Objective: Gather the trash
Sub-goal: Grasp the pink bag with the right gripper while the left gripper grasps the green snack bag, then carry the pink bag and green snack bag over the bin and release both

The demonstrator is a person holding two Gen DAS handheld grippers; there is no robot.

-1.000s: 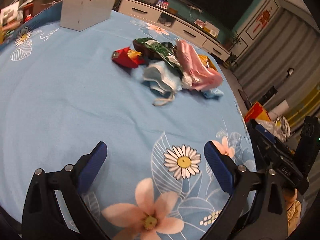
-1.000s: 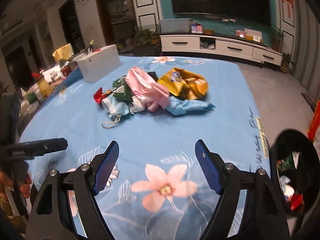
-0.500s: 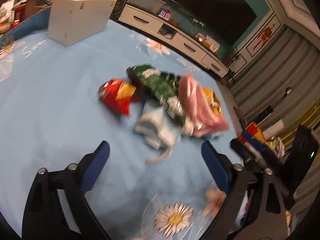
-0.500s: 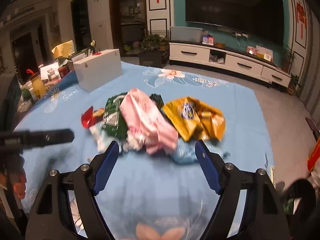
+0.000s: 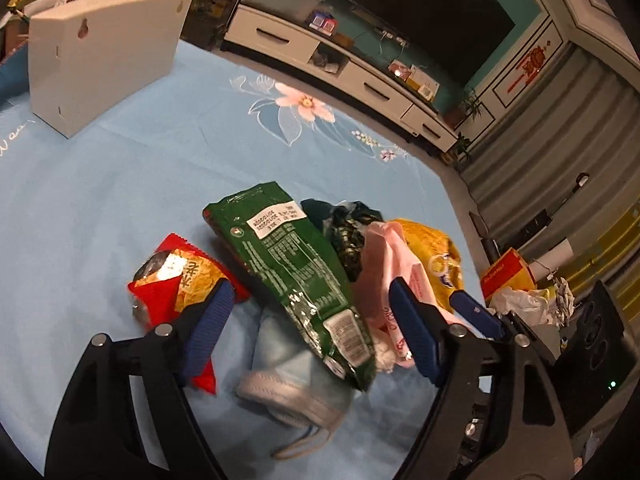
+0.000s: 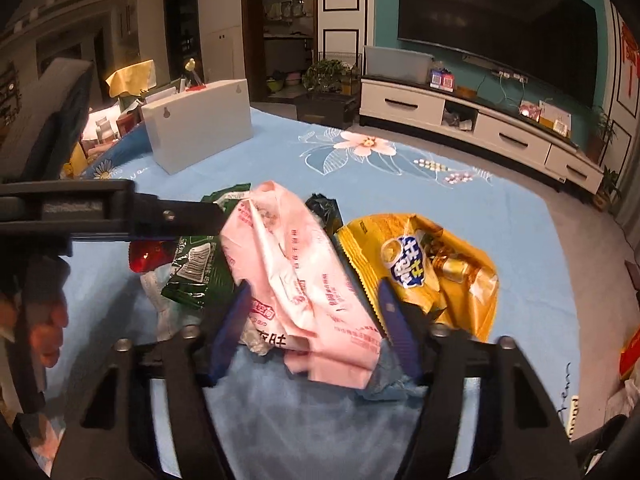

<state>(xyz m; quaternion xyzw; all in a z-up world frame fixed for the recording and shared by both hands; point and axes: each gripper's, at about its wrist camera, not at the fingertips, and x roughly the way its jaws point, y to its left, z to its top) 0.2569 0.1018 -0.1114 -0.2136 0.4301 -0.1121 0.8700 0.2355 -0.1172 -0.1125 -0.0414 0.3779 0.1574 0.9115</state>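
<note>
While the trash pile sits uncollected on the blue floral tablecloth (image 5: 120,184), both tools are only starting their pick.

Left wrist view: left gripper (image 5: 308,320) jaws apart and closing, straddling the green wrapper (image 5: 288,268) and the pale blue face mask (image 5: 292,380) under it. No pad is pressing on either. Red snack packet (image 5: 180,280) lies just outside the left pad, partly behind it. Pink bag (image 5: 384,264) and yellow bag (image 5: 436,248) lie on the pile's right side, toward the table's right edge. White box (image 5: 104,52) stands near the far left corner, well apart from the pile; contents not visible. Off the right edge, crumpled white and yellow refuse (image 5: 524,304) sits low, seemingly in a bin whose rim I cannot make out.

Right wrist view: right gripper (image 6: 314,320) jaws apart and closing around the near end of the pink bag (image 6: 296,272); contact not certain. Yellow bag (image 6: 424,264) touches it on the right, green wrapper (image 6: 196,268) on the left.

Judgement: collecting is unfinished; every visible table item remains to be lifted and dropped.
</note>
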